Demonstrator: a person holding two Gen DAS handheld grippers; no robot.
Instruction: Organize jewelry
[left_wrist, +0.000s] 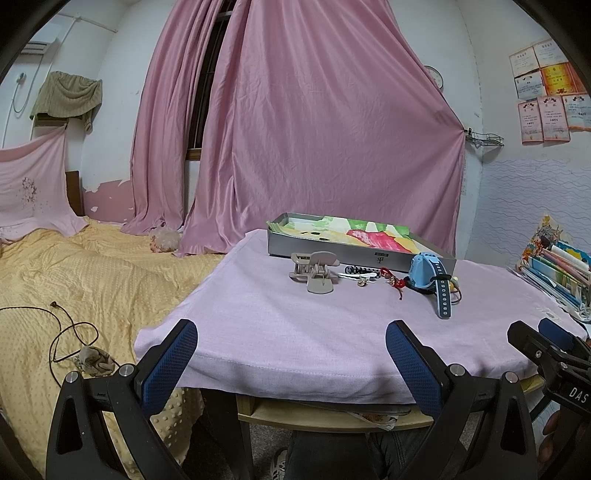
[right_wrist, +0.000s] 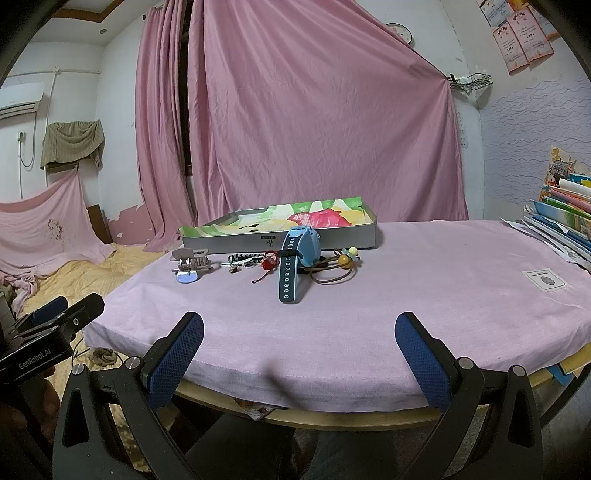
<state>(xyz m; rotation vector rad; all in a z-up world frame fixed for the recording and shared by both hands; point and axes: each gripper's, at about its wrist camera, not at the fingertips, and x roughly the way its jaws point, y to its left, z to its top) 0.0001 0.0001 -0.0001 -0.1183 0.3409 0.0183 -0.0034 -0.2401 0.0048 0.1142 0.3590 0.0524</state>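
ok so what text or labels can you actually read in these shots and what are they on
"GenRobot.AI": white print on the black body of the left tool, seen from the right wrist.
"DAS": cut-off white letters on the black body of the right tool, seen from the left wrist.
Too small or blurred: the dark mark on the grey metal tray's front wall, the pink and yellow wall certificates, the white patch on the pink tablecloth.

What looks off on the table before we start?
All the jewelry lies outside the tray, lined up along its front wall: hair claw, blue watch, hair ties. Both grippers, left and right, are open and empty.
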